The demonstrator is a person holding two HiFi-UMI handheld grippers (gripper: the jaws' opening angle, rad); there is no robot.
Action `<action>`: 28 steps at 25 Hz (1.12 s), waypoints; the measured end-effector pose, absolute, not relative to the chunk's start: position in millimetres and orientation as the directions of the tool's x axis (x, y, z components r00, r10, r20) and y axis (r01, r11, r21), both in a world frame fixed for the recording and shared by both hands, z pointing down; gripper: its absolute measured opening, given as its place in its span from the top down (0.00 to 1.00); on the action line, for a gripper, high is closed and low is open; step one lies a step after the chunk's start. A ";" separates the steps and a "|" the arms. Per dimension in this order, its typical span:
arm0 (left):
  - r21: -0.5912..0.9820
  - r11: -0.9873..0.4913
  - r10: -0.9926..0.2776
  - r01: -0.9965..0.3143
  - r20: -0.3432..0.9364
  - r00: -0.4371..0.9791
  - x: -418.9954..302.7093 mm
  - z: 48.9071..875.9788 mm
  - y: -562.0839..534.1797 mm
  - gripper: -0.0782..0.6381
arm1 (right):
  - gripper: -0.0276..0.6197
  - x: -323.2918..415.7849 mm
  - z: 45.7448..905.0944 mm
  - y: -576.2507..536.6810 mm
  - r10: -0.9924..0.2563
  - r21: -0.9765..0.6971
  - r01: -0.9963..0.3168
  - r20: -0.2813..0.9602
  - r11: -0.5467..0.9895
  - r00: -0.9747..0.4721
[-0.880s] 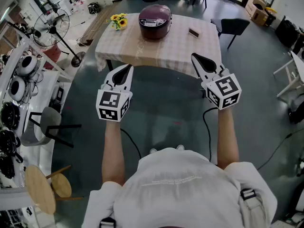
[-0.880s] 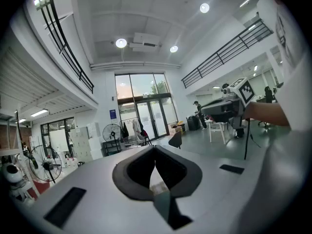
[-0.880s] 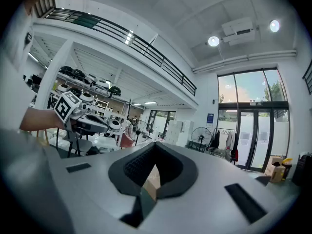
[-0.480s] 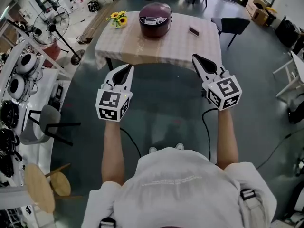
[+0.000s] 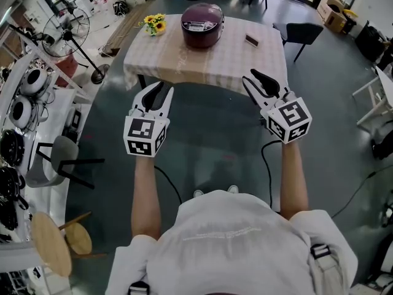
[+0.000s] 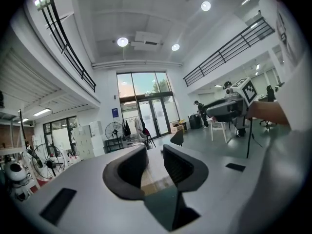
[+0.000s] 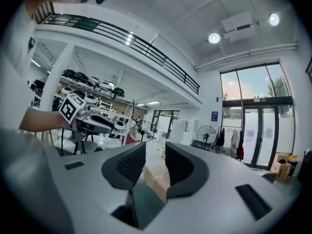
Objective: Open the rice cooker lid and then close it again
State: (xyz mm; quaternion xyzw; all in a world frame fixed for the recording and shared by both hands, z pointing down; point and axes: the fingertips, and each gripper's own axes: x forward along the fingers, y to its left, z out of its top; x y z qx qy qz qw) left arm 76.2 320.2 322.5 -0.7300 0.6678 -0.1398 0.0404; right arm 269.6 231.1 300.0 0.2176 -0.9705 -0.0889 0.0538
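1. The cooker (image 5: 202, 24) sits at the far end of the table (image 5: 184, 63), near the middle of its width and well apart from both your claws. Yellow flowers (image 5: 153, 26) stand to its left, and a small dark object (image 5: 250, 41) lies to its right.
2. It is a round, dark purple-red pot with a pale panel on top. Its lid is down, so the opening step looks not yet begun.
3. Your left claw (image 5: 158, 90) is held out in front of you, short of the table's near edge. Its jaws are partly apart and hold nothing; only the table shows through the gap.
4. Your right claw (image 5: 249, 77) is the same: about level, jaws partly apart, empty.
5. You hold both claws side by side, aimed at the table, which reads as an approach stance. You stand well back, so you must probably close in before either claw can reach the lid.
6. The lid's release cannot be made out from here, so check it once you are nearer
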 end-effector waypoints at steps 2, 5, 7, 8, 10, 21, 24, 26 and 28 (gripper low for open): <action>-0.245 -0.120 -0.985 -0.962 0.147 0.085 74.2 322.0 321.9 0.69 | 0.72 263.6 299.4 235.8 -0.419 0.204 -0.399 0.062 0.894 -0.906; -0.215 -0.146 -0.984 -0.966 0.134 0.119 71.2 319.6 326.4 0.69 | 0.71 255.8 297.1 239.4 -0.416 0.194 -0.398 0.057 0.897 -0.908; -0.210 -0.152 -0.983 -0.966 0.135 0.125 66.3 320.3 330.0 0.69 | 0.71 249.9 296.9 240.9 -0.423 0.193 -0.405 0.062 0.894 -0.904; -0.211 -0.153 -0.982 -0.966 0.139 0.125 63.0 321.8 331.9 0.69 | 0.71 246.8 297.4 242.3 -0.427 0.193 -0.409 0.065 0.892 -0.902; -0.205 -0.154 -0.981 -0.967 0.146 0.126 56.0 325.8 336.7 0.69 | 0.71 240.8 299.6 246.6 -0.434 0.192 -0.414 0.070 0.890 -0.898; -0.160 -0.175 -0.971 -0.972 0.189 0.144 14.9 349.2 370.5 0.69 | 0.68 206.7 316.2 279.5 -0.464 0.170 -0.442 0.118 0.881 -0.878; -0.152 -0.196 -0.966 -0.969 0.202 0.164 9.5 353.2 377.5 0.69 | 0.66 200.3 317.7 281.8 -0.473 0.166 -0.451 0.128 0.877 -0.872; -0.159 -0.217 -0.959 -0.963 0.219 0.180 7.2 356.9 381.6 0.69 | 0.65 196.1 317.6 282.7 -0.481 0.173 -0.459 0.123 0.871 -0.868; -0.161 -0.216 -0.958 -0.963 0.223 0.178 1.6 357.3 384.5 0.69 | 0.64 190.6 316.0 283.4 -0.484 0.180 -0.460 0.119 0.869 -0.867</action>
